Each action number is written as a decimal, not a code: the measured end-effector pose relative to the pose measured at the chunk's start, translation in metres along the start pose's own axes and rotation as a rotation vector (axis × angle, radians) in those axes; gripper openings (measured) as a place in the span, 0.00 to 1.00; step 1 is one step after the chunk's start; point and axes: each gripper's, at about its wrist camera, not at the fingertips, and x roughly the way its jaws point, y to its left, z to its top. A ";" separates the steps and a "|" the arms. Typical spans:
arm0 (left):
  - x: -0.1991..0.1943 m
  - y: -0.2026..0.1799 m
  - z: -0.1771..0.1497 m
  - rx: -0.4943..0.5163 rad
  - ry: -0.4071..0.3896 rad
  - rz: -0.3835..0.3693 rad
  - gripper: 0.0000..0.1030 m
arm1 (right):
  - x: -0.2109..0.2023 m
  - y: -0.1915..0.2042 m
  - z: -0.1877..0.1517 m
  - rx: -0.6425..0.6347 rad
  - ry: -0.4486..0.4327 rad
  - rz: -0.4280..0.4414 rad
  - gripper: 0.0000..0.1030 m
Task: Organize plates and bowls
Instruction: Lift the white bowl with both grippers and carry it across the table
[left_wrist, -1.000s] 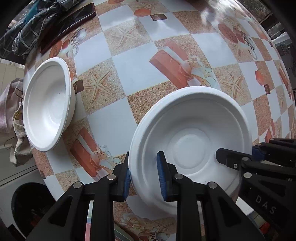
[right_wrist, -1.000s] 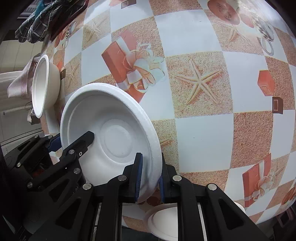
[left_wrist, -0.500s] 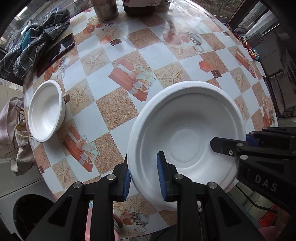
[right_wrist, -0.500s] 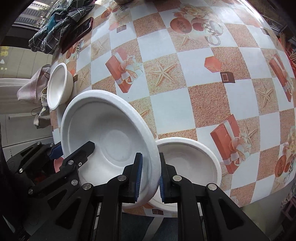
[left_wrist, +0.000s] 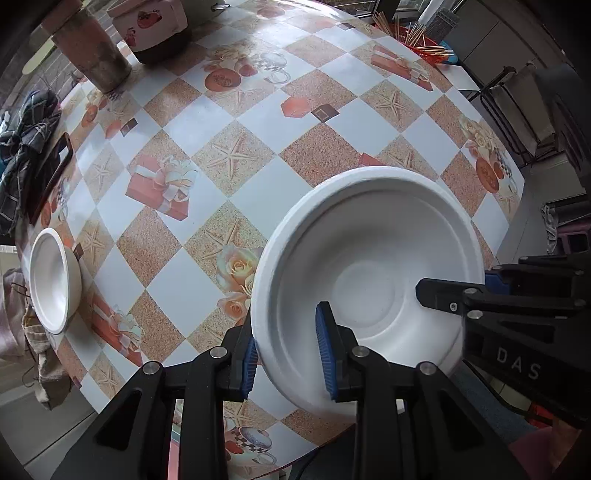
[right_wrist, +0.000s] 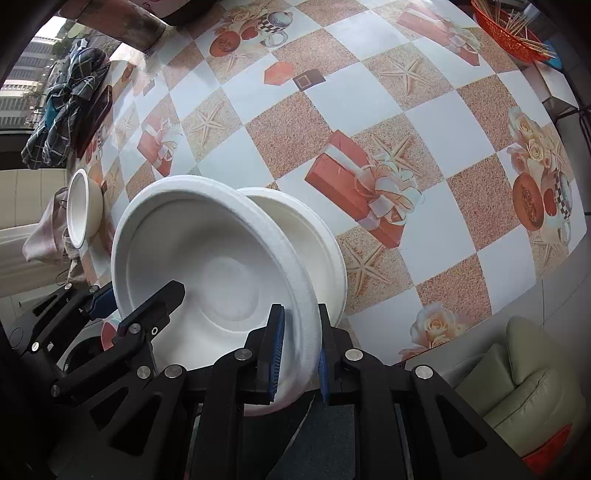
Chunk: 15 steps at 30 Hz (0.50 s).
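Between my 2 grippers, white plate (left_wrist: 369, 266) held above the table (left_wrist: 258, 122), left gripper (left_wrist: 286, 360) easing open around its near rim, right gripper (right_wrist: 299, 349) clamped on opposite rim, second plate (right_wrist: 314, 236) just beyond my right fingers, bowl (left_wrist: 53, 278) far left.

Left gripper (left_wrist: 286, 349) pointing down, jaws opening around plate rim; right gripper (right_wrist: 298, 352) clamped on rim.

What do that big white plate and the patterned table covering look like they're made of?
The white plate looks like moulded foam or pressed pulp: matte, with a thick rounded rim and no gloss; which of the two I can't tell. The table covering looks like printed vinyl or oilcloth: it is smooth, with a faint sheen of window light.
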 end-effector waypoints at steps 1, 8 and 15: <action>0.001 -0.002 0.000 0.006 0.002 0.002 0.30 | 0.000 -0.001 -0.001 0.003 -0.002 -0.004 0.18; 0.009 -0.005 -0.002 0.006 0.014 -0.005 0.29 | -0.002 -0.007 -0.005 -0.001 -0.015 -0.031 0.18; 0.005 -0.005 -0.003 -0.003 -0.009 -0.028 0.36 | -0.004 -0.011 -0.006 0.002 -0.026 -0.040 0.18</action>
